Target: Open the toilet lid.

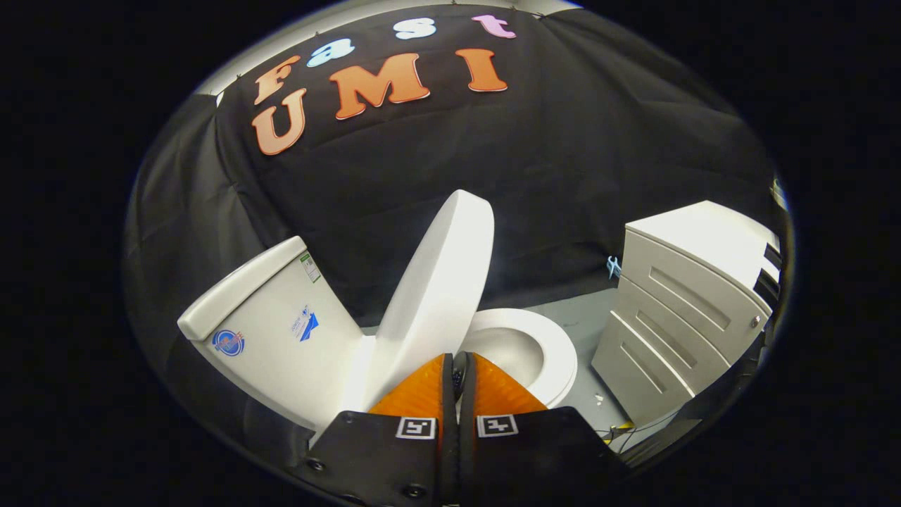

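The white toilet lid stands raised, nearly upright, leaning toward the tank to its left. The toilet seat lies down over the bowl, to the right of the lid. My gripper is shut, its two fingers pressed together with nothing between them. The fingertips sit just in front of the lid's lower edge, where lid meets seat, and whether they touch it cannot be told.
A white drawer cabinet stands to the right of the toilet, with a strip of grey floor between them. Black cloth hangs behind the toilet. A small blue clip hangs on the cloth near the cabinet.
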A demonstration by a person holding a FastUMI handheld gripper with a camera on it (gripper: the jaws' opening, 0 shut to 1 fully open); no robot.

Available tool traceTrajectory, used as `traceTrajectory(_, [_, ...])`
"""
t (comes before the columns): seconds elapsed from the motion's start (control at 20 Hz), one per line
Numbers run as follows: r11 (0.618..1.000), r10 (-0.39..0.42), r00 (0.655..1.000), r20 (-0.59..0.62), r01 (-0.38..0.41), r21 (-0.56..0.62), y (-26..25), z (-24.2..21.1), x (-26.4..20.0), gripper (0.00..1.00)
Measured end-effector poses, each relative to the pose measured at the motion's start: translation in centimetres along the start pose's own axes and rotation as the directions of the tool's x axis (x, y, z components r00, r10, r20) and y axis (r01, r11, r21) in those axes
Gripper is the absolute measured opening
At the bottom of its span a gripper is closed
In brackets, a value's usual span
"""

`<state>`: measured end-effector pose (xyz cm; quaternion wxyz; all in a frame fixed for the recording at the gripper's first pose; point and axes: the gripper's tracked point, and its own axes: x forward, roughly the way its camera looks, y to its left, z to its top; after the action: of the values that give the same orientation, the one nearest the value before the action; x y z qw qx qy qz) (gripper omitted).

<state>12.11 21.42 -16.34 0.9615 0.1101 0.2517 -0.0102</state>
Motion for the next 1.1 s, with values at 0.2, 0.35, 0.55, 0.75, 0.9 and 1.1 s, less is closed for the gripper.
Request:
traceTrajectory(0.2, [0.998, 0.003, 0.999, 0.032, -0.001, -0.058, 2.7, 1.3, -0.6, 0.08])
traceTrajectory(0.35, [0.995, 0.011, 0.998, 0.055, -0.005, -0.103, 4.6, 1.9, -1.0, 0.08])
traceTrajectory(0.55, [0.992, 0.032, 0.996, 0.079, -0.022, -0.126, 7.4, 2.8, -1.2, 0.08])
traceTrajectory(0.75, [0.982, 0.054, 0.993, 0.106, -0.034, -0.184, 10.4, 3.6, -1.6, 0.08])
traceTrajectory(0.9, [0.974, 0.079, 0.989, 0.125, -0.050, -0.219, 12.9, 4.1, -1.7, 0.08])
traceTrajectory(1.1, [0.966, 0.103, 0.985, 0.138, -0.067, -0.248, 15.8, 4.4, -1.7, 0.08])
